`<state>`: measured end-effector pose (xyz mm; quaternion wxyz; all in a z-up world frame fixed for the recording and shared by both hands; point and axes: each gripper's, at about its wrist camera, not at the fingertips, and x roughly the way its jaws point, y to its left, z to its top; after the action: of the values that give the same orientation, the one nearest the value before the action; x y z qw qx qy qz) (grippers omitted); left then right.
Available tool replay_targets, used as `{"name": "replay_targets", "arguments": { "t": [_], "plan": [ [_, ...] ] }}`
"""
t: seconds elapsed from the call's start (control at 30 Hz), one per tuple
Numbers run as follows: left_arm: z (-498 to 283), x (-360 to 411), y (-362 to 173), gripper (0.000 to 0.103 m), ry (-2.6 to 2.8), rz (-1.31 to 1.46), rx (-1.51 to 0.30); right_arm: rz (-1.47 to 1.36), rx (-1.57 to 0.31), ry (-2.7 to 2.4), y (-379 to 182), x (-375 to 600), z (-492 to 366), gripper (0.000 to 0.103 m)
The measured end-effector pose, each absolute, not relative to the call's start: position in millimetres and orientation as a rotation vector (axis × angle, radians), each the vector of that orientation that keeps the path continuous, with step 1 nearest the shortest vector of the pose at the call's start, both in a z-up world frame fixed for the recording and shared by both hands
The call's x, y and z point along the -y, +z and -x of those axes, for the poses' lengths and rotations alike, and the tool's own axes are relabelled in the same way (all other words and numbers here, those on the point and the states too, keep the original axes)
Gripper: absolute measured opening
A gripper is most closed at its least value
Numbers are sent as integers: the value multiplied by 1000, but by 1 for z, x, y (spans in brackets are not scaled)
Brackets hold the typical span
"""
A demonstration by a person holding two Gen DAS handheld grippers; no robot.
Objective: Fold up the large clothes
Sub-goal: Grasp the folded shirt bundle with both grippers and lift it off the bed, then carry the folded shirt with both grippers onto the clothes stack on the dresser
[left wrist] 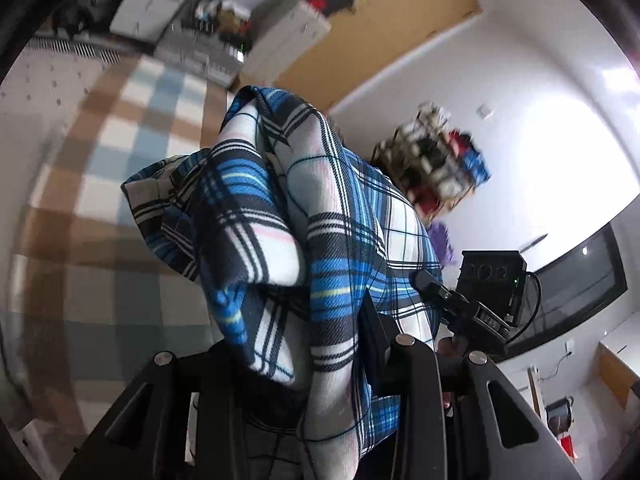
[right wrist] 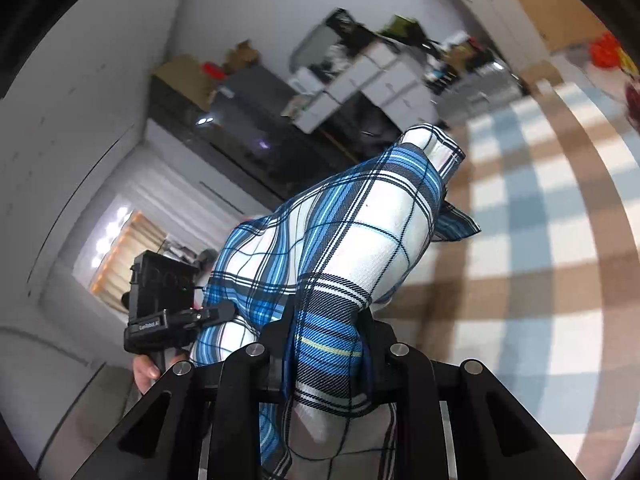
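Note:
A blue, white and black plaid shirt [left wrist: 304,216] hangs bunched between both grippers, lifted off the checkered cloth below. My left gripper [left wrist: 320,360] is shut on a fold of the shirt; cloth hides its fingertips. My right gripper [right wrist: 326,340] is shut on another fold of the same shirt [right wrist: 352,240]. In the left wrist view the right gripper's body [left wrist: 480,304] shows at the right, close by. In the right wrist view the left gripper's body [right wrist: 160,304] shows at the left with a hand under it.
A brown, blue and white checkered cloth [left wrist: 100,184] covers the surface beneath; it also shows in the right wrist view [right wrist: 540,220]. White cabinets [left wrist: 288,36], a cluttered rack [left wrist: 436,160], a dark screen [left wrist: 572,284] and a dark counter [right wrist: 240,120] line the walls.

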<state>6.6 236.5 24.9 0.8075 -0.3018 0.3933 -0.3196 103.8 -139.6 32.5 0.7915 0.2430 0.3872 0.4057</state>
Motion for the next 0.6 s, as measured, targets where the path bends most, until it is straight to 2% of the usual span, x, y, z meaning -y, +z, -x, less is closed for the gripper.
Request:
{"name": "replay_targets", "arguments": {
  "t": [0.27,0.4,0.6],
  "plan": [
    [45,-306,89,27,-571,694,-717,-439,-791,1001,125,32,-97,25],
    [62,-362,121,27,-492,704,-650,-444,-790,1079,148,-32,-105,25],
    [65,-450,142,27,-354,731,-584,-467,-787,1188,164,-145,-129,25]
  ]
}}
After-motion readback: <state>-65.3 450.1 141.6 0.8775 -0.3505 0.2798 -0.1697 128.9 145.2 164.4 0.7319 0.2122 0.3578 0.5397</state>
